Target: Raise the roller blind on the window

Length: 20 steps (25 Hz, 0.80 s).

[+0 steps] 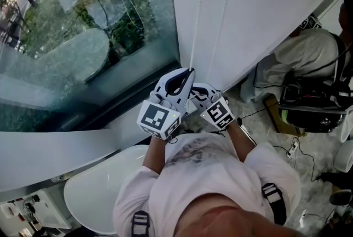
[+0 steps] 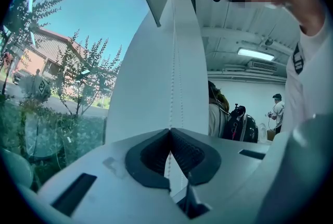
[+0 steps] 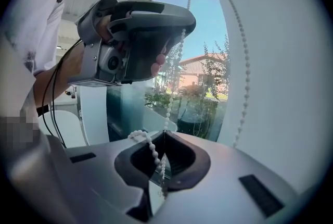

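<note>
The roller blind (image 1: 265,4) is seen as a white sheet just right of the window glass (image 1: 83,37). Its bead chain (image 1: 197,15) is hung in two strands down the sheet's left part.

Square black-and-white markers are carried on the cube of the left gripper (image 1: 189,71) and on that of the right gripper (image 1: 195,92). A further marker is worn on the back of a seated person (image 1: 303,54) at the right.

A black bag (image 1: 314,103) is set beside that person, and cables (image 1: 298,150) are spread over the floor nearby. A white rounded table (image 1: 94,192) is placed at the lower left. Trees (image 2: 78,72) and a brick house (image 2: 41,56) are seen through the glass.

The left gripper is held the higher on the chain's left strand, its jaws pressed together on the beads. The right gripper is held just beneath it, its jaws likewise closed on the same strand, with a short loop of beads laid over one jaw.
</note>
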### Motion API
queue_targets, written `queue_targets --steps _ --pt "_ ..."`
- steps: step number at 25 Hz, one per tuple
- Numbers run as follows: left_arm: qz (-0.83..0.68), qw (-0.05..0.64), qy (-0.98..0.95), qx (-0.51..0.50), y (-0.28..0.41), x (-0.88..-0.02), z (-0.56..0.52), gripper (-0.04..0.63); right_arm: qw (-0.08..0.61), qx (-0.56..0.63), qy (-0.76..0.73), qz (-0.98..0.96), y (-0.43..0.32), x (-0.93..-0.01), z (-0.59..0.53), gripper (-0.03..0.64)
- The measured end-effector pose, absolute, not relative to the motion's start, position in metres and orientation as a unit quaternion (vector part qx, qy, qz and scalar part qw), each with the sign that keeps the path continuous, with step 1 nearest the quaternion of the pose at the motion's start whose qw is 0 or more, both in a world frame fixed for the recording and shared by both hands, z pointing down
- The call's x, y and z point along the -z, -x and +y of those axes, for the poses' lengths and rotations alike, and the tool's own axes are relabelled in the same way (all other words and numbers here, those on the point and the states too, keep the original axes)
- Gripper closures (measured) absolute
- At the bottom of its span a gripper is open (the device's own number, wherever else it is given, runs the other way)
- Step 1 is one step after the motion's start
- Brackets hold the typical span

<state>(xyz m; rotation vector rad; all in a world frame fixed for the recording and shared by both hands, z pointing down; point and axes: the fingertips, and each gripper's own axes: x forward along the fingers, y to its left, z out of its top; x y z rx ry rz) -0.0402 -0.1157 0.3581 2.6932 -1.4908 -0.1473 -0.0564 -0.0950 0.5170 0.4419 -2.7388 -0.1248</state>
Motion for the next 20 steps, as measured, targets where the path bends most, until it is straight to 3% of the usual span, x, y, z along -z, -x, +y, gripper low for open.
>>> queue_targets --steps 5,11,20 --pt "-0.485 0.035 -0.873 0.044 0.039 -0.365 -0.117 0.588 0.206 0.079 -0.151 -0.964 0.052 -0.525 -0.095 0.555" --pt "-0.485 0.033 -0.873 0.042 0.043 -0.364 -0.118 0.588 0.179 0.075 -0.145 -0.97 0.05 -0.504 -0.082 0.554" --pt "-0.488 0.031 -0.871 0.042 0.049 -0.363 -0.117 0.588 0.021 0.032 -0.176 -0.984 0.019 -0.391 -0.085 0.552"
